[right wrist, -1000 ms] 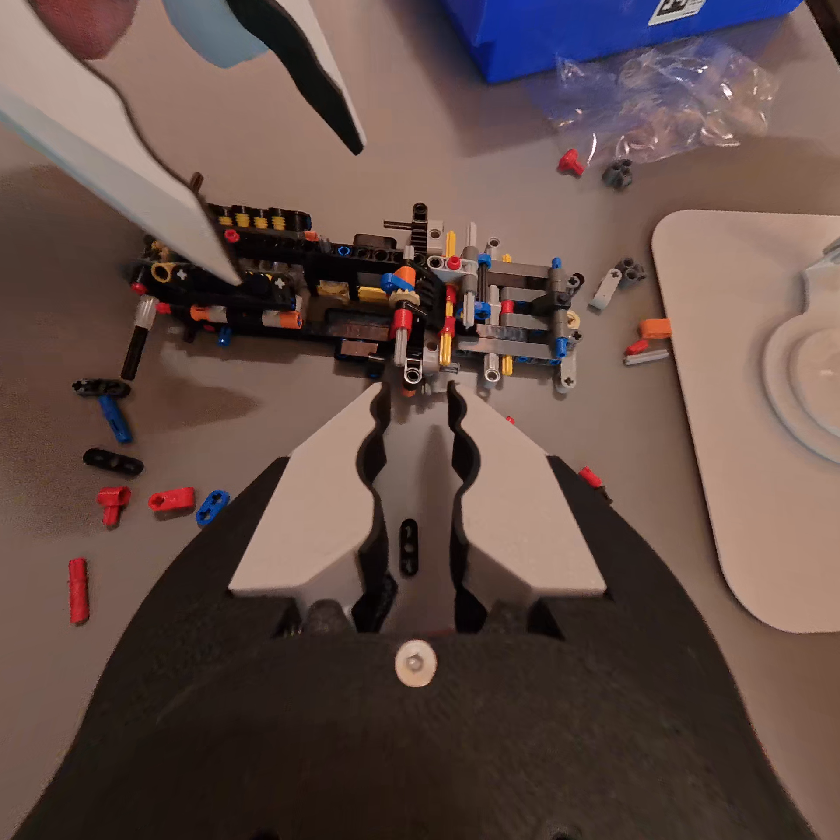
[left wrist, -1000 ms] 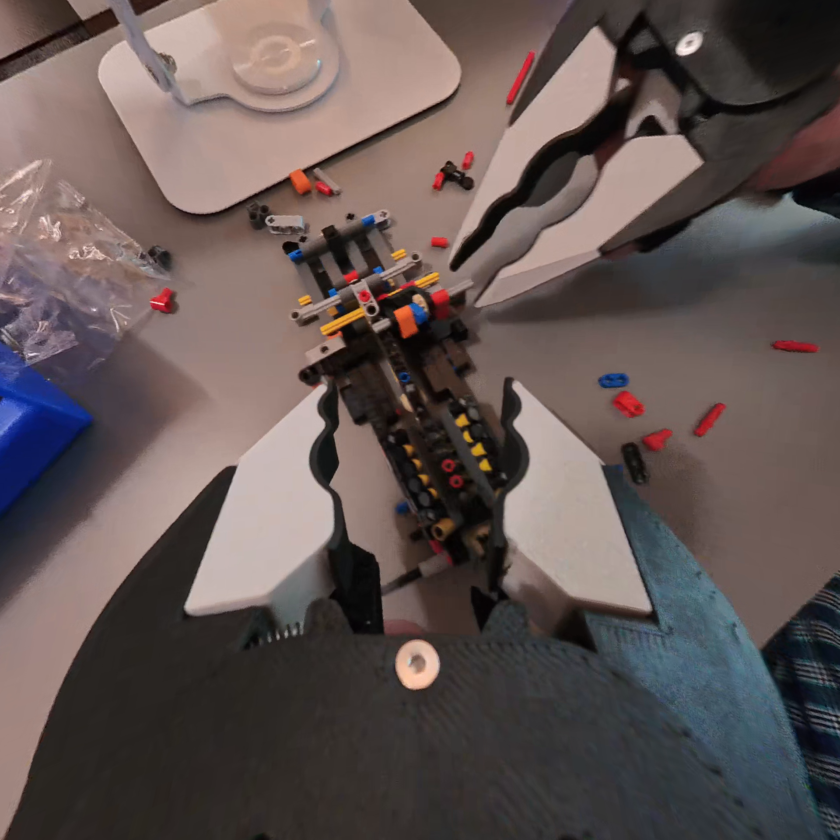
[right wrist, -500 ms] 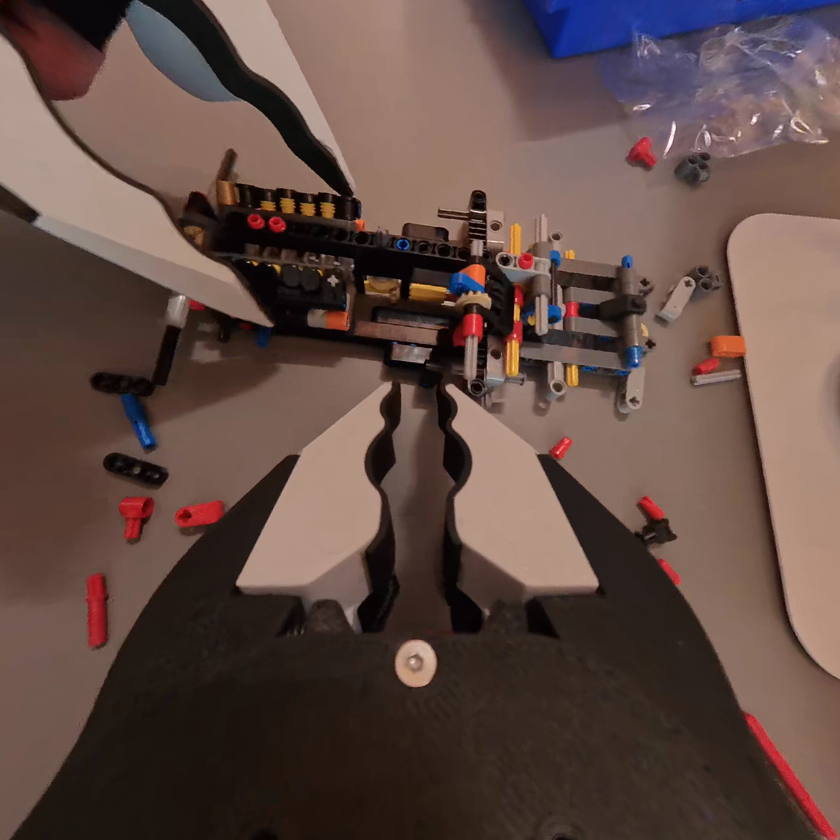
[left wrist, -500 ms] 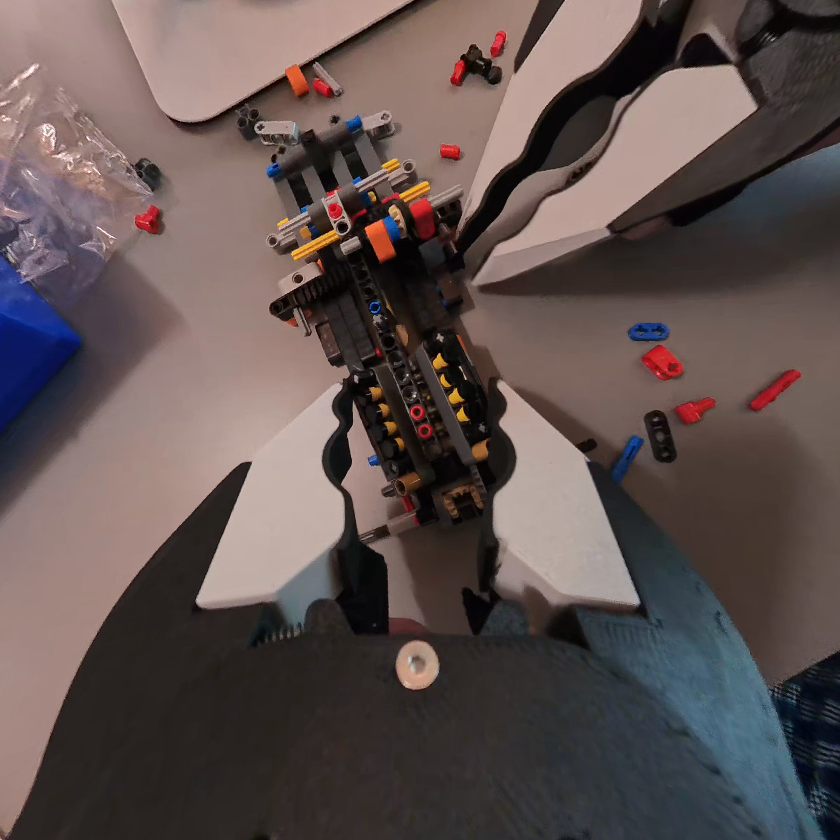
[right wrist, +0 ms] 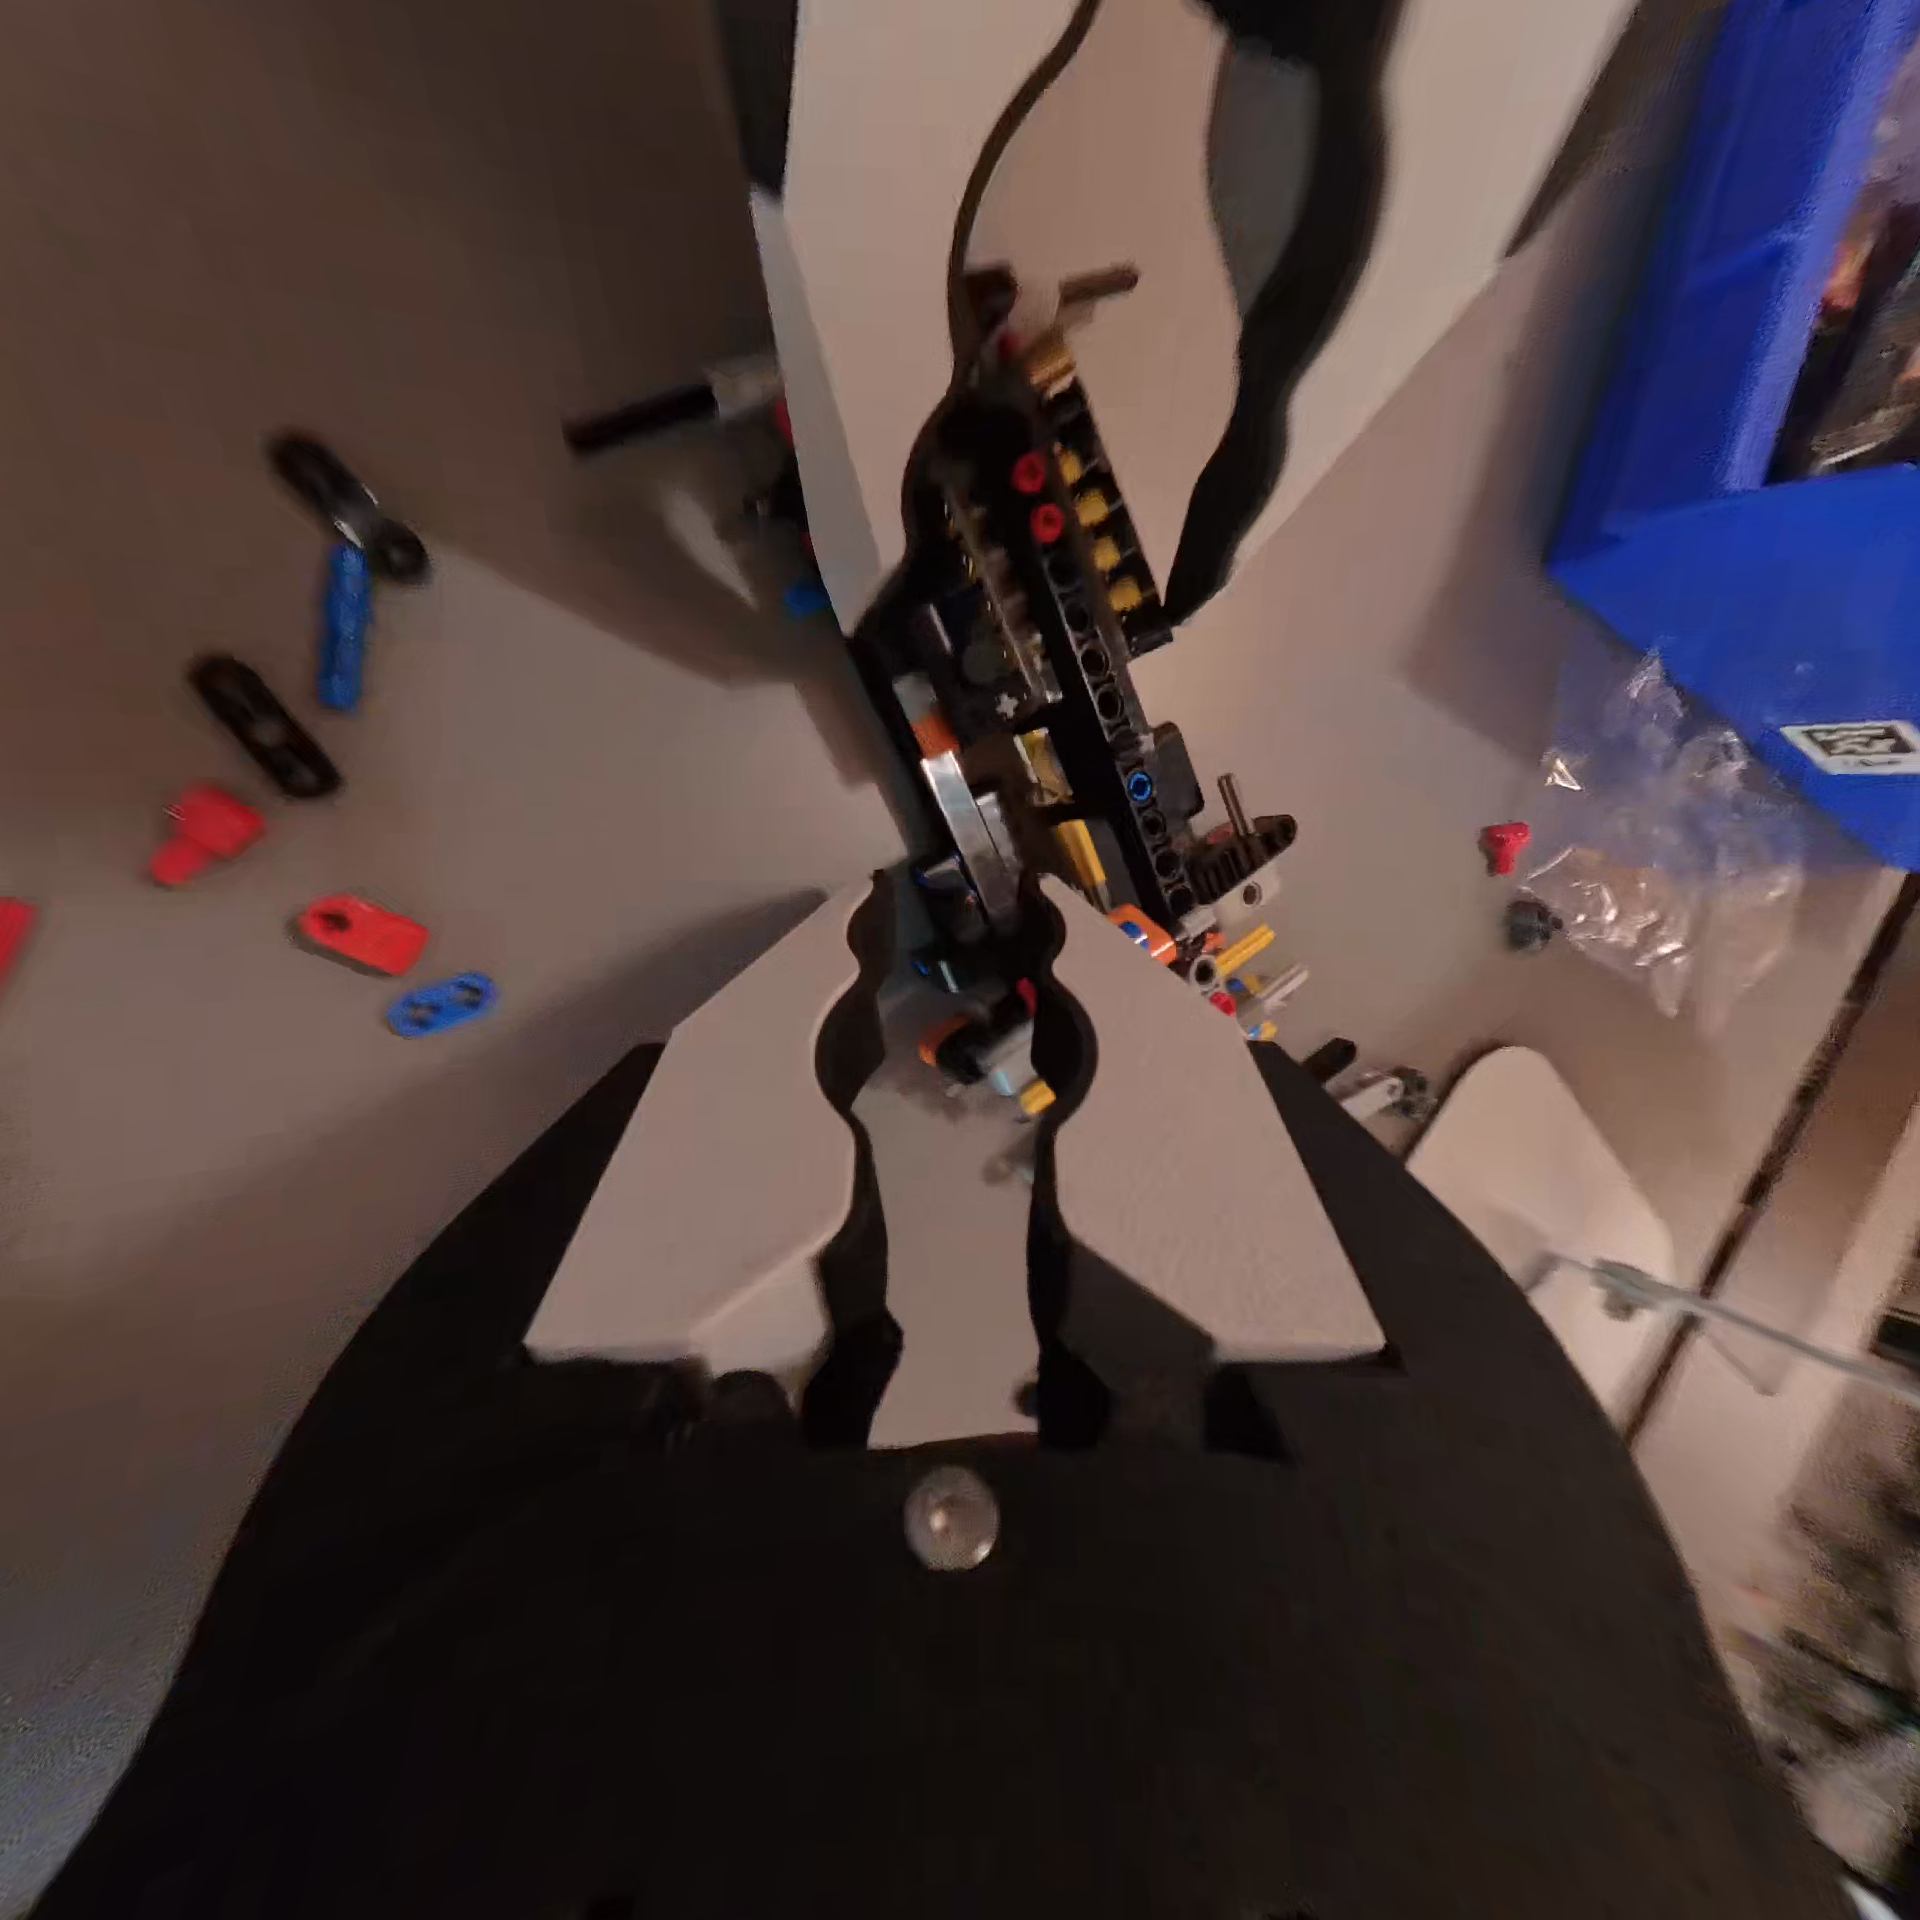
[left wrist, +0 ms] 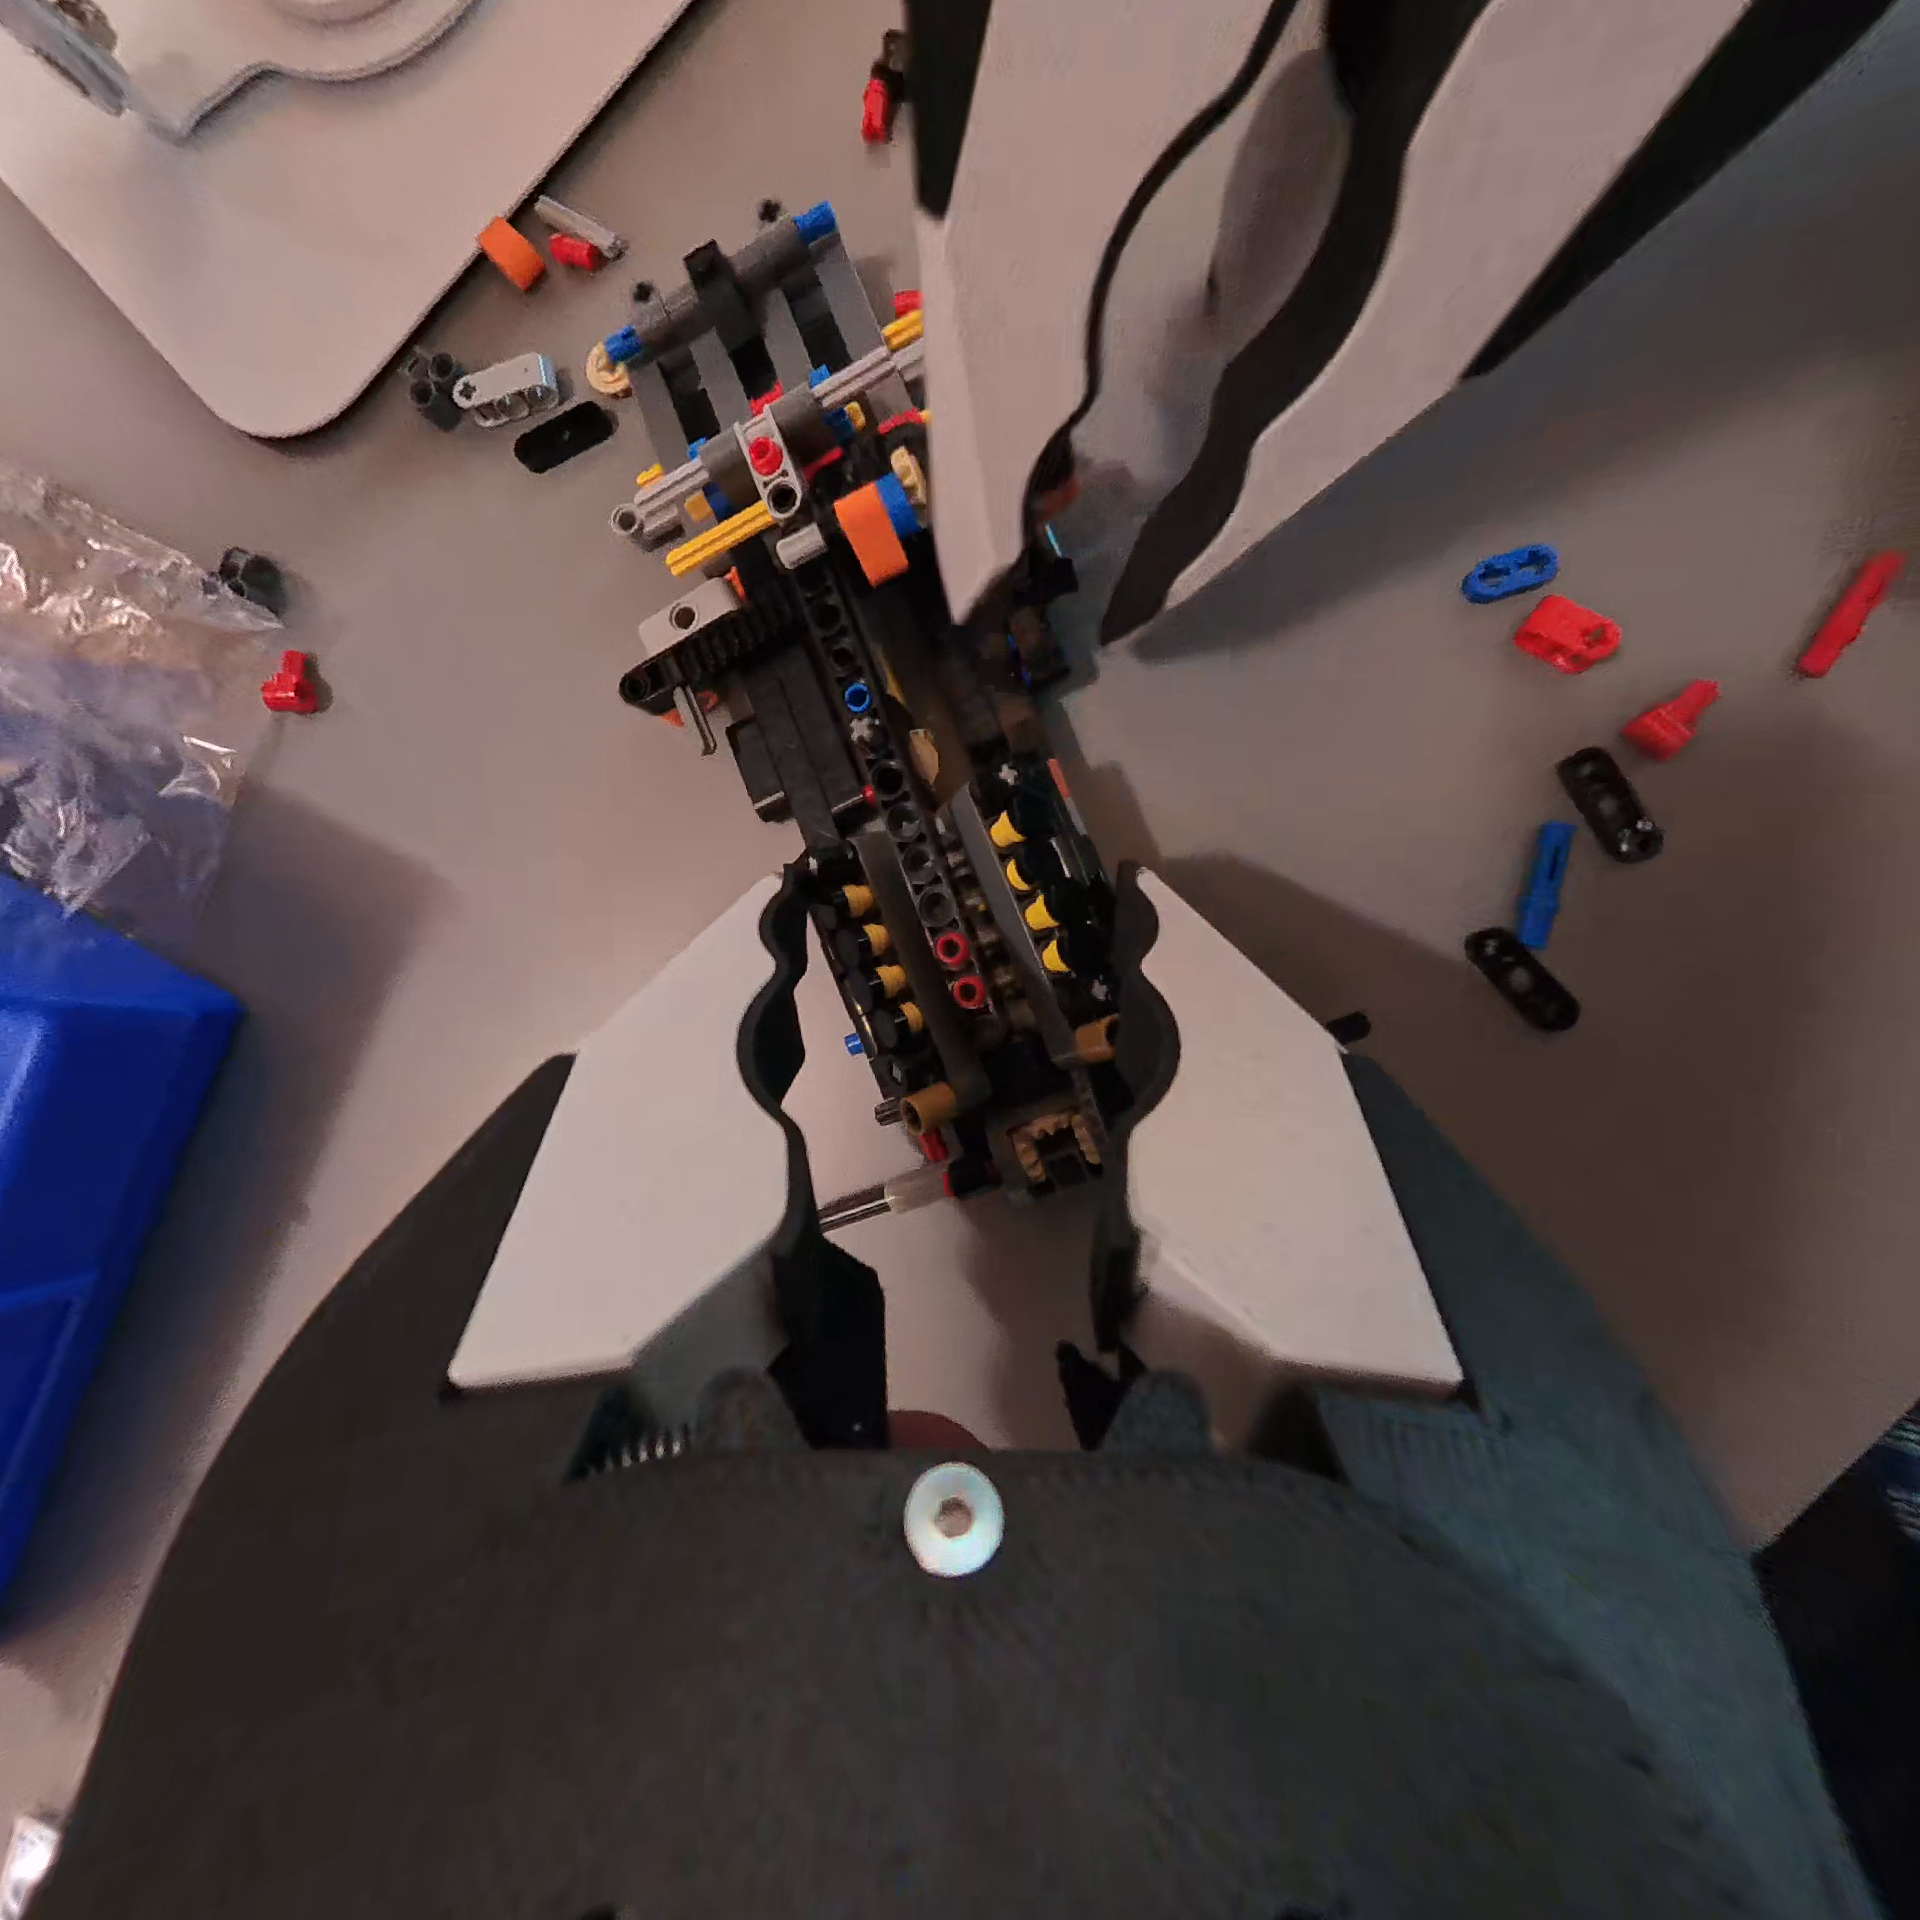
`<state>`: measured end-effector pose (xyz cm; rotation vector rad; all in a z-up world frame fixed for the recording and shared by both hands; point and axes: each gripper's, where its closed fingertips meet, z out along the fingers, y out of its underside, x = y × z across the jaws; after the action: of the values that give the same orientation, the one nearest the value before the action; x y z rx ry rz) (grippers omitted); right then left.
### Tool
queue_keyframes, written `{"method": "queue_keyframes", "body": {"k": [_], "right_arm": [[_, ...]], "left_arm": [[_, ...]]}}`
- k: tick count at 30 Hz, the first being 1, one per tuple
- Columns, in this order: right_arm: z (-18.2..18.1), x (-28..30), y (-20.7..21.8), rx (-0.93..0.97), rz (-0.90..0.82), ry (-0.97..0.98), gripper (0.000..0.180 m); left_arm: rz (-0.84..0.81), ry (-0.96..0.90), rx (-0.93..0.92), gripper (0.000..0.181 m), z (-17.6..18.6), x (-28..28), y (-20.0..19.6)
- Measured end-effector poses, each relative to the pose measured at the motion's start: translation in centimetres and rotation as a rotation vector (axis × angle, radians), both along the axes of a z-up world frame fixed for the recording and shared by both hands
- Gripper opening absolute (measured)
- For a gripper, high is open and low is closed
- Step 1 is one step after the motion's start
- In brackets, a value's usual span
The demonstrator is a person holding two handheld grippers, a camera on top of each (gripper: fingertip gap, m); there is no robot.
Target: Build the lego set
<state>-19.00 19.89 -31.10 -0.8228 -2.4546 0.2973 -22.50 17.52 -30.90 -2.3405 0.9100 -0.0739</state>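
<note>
A long black lego model point(left wrist: 831, 665) with yellow, red, blue and orange parts lies on the grey table point(left wrist: 436, 790). My left gripper point(left wrist: 961, 883) is shut on its near end, one finger against each side. My right gripper point(left wrist: 1039, 623) comes in from the upper right and clamps the model's middle. In the right wrist view, the right gripper point(right wrist: 961, 904) holds a narrow part of the model point(right wrist: 1081, 707) between its tips. The left gripper point(right wrist: 1013, 623) grips the far end there. The view is blurred.
A blue bin point(left wrist: 83, 1143) and a crumpled clear bag point(left wrist: 94, 665) lie at the left. A white stand base point(left wrist: 260, 208) is at the far left. Loose red, blue and black pieces point(left wrist: 1558, 634) lie to the right, and more near the base point(left wrist: 509, 390).
My right gripper has moved from beside the model onto its middle and swung round sharply. My left gripper has slid forward along the model's near end.
</note>
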Motion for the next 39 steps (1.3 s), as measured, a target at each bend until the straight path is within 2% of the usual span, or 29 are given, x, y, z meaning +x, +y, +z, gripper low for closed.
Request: {"method": "queue_keyframes", "body": {"k": [4, 7, 15, 21, 28, 33, 39], "right_arm": [[-0.8, -0.6, -0.2, 0.082, 0.093, -0.060, 0.022], [-1.2, -0.8, 0.2, 0.083, 0.095, -0.114, 0.027], [-1.6, -0.5, 0.2, 0.009, 0.124, -0.290, 0.023], [-1.6, -0.5, 0.2, -0.036, 0.088, -0.336, 0.022], [-1.7, -0.7, 0.0, -0.085, 0.050, -0.338, 0.020], [-1.6, -0.5, -0.1, -0.054, 0.027, -0.307, 0.023], [0.5, 1.5, -1.1, -0.078, 0.001, -0.228, 0.041]], "left_arm": [[-0.051, -0.004, -0.005, 0.057, 0.0, -0.1, 0.0], [-0.069, -0.021, 0.000, 0.057, 0.0, -0.1, 0.0], [-0.101, -0.029, 0.005, 0.058, -0.1, -0.1, 0.1], [-0.094, -0.045, 0.008, 0.058, 0.0, -0.1, 0.1], [-0.073, -0.050, 0.028, 0.055, 0.0, -0.3, 0.5], [-0.081, -0.045, 0.026, 0.055, 0.0, -0.3, 0.3], [-0.069, -0.027, -0.033, 0.064, -1.0, -0.7, -0.1]]}}
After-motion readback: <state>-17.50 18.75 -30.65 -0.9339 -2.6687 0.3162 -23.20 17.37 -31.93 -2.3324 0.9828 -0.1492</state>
